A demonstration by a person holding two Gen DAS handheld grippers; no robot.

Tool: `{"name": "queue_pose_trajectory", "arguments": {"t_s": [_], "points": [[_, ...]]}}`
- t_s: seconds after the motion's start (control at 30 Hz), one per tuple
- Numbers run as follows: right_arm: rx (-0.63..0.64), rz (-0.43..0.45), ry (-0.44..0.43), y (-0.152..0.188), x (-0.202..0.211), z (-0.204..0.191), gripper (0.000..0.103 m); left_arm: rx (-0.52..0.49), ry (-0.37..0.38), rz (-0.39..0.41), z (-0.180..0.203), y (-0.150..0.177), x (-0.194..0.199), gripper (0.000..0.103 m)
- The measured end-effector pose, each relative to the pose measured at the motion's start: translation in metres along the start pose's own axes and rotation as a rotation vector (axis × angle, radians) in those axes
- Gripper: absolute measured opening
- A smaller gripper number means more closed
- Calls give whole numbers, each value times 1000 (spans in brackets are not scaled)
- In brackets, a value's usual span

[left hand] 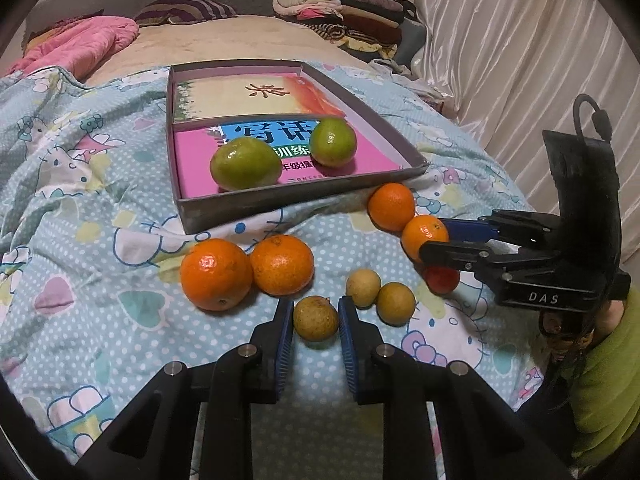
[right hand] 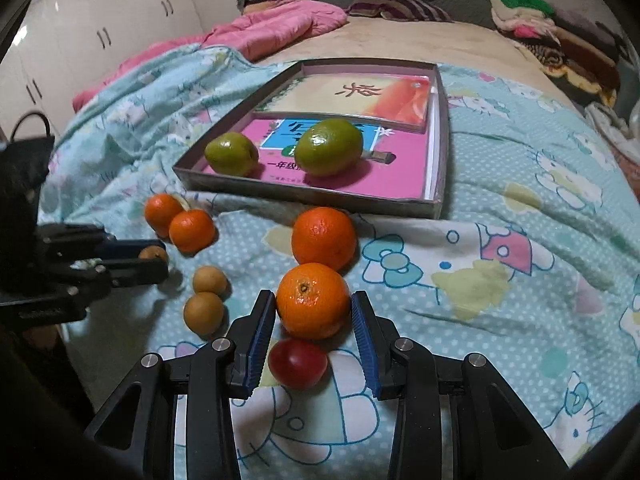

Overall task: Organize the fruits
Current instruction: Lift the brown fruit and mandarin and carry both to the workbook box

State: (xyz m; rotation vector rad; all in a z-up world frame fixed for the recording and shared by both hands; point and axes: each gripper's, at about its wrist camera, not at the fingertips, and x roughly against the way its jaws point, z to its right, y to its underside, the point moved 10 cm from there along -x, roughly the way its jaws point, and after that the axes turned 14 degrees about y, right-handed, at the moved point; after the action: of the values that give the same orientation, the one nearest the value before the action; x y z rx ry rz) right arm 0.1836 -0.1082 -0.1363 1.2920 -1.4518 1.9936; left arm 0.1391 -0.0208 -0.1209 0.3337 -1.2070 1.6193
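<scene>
A shallow two-compartment box (left hand: 192, 210) (right hand: 438, 196) lies on the bed with two green fruits (left hand: 245, 163) (left hand: 332, 142) in its near compartment. Several oranges (left hand: 216, 274) (left hand: 282, 265) and small yellow-brown fruits (left hand: 363, 287) (left hand: 395, 303) lie on the blanket in front. My left gripper (left hand: 315, 312) is open, with one small yellow-brown fruit (left hand: 315, 318) between its fingers. My right gripper (right hand: 314, 305) is open around an orange (right hand: 313, 300), with a red fruit (right hand: 297, 363) below it. In the left wrist view the right gripper (left hand: 434, 240) straddles that orange (left hand: 424, 236).
The blue cartoon-print blanket (left hand: 80, 208) covers the bed. A pink quilt (right hand: 276, 28) and folded clothes (left hand: 344, 12) lie at the far end. A white curtain (left hand: 520, 40) hangs on the right and white cupboards (right hand: 80, 32) stand on the left.
</scene>
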Motion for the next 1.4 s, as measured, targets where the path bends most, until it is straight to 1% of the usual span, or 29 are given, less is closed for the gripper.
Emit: {"name": "queue_pose_trajectory", "arguments": {"t_s": [0.23,0.43,0.5,0.7,1.0,1.2,1.4], "points": [[29,0,22,0,-6,-5,41,0,0,-1,1,0,-1,23],[-37,74,-34,-14,18,2,41,-5,15,24,8,-8,8,23],[-47,99,-31,-19,25,6,41,-9,19,30,11,-13,9,23],[-68,131,-32,-30,34,14,41,-11,18,40,16,-31,10,23],[-106,180,-2,-58,44,38,41,-33,-10,58,16,-68,8,23],[-127,194,12,-77,42,49,41,-40,-36,75,12,-91,2,23],[-122,190,32,-92,35,54,41,-33,-48,64,7,-97,-12,23]]}}
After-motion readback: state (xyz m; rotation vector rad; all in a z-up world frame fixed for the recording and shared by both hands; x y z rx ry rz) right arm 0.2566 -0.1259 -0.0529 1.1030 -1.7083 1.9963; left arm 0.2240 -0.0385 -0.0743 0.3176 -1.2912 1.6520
